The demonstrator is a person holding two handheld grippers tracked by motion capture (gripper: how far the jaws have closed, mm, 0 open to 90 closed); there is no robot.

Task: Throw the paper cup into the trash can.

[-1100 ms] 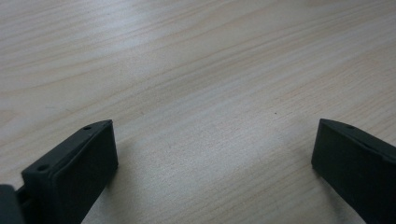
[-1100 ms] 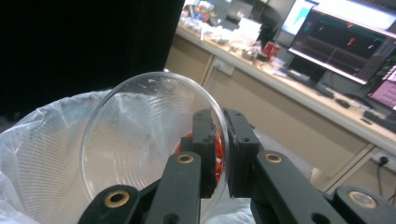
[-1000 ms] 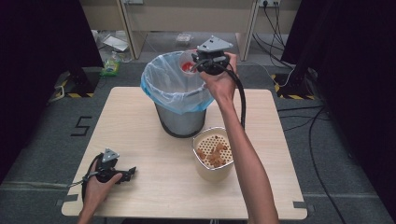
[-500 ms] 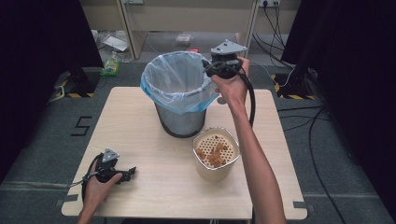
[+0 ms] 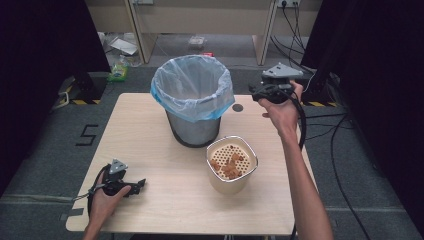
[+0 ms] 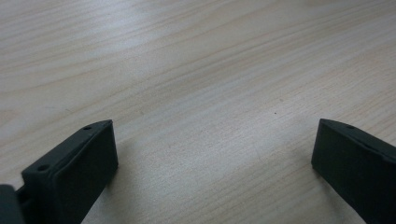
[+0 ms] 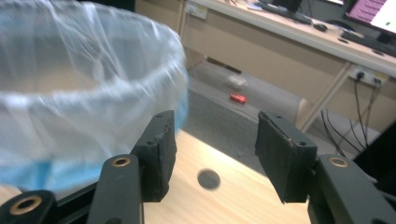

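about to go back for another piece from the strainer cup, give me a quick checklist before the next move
1. Right hand-held gripper empty: ok. Its jaws have just been opening and nothing is between them in the right gripper view.
2. Right hand-held gripper clear of the bin: ok, it is off to the bin's right, over the table's far edge.
3. Pieces left in the strainer cup: ok, brownish bits lie on its perforated insert.
4. Path to the cup clear: ok, bare table between.
5. Left hand-held gripper out of the way: ok, open, on the near left of the table.
6. Bin liner seated on the rim: ok.
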